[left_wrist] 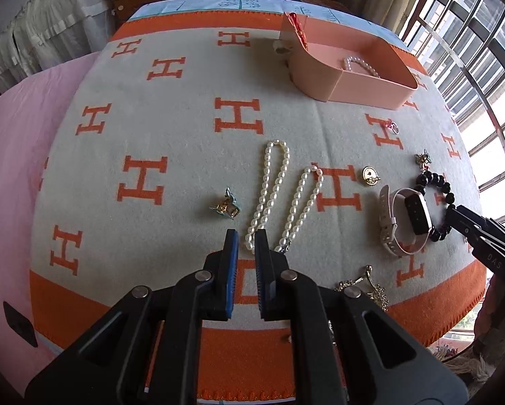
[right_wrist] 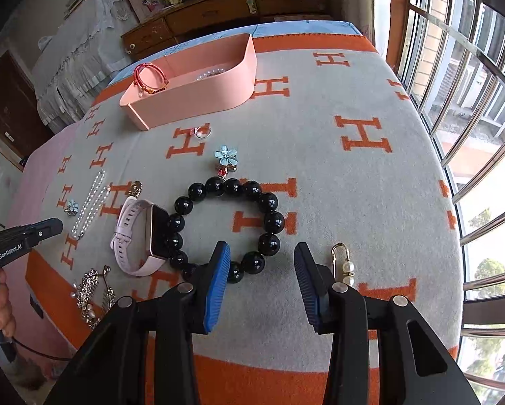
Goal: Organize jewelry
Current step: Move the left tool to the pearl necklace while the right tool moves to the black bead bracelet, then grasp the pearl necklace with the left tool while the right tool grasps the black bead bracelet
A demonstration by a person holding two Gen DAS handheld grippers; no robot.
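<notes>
My left gripper (left_wrist: 247,238) hovers shut just above the near end of a white pearl necklace (left_wrist: 272,185), with nothing gripped. My right gripper (right_wrist: 260,253) stands open over the near side of a black bead bracelet (right_wrist: 269,202), whose near beads show between its fingers. A pink smartwatch (right_wrist: 137,236) lies against the bracelet's left side. At the far side sits a pink organizer box (right_wrist: 191,91) with a red cord bracelet (right_wrist: 149,77) on its rim and pearls inside. In the left wrist view the right gripper (left_wrist: 454,216) reaches the black bracelet (left_wrist: 434,182).
On the orange-and-grey H-patterned blanket (right_wrist: 353,185) lie a ring (right_wrist: 203,131), a blue flower brooch (right_wrist: 226,155), a gold pin (left_wrist: 370,175), a small blue clip (left_wrist: 227,204), a pearl-and-gold clasp (right_wrist: 345,263) and a rhinestone hairpiece (right_wrist: 93,290). Window bars run along the right.
</notes>
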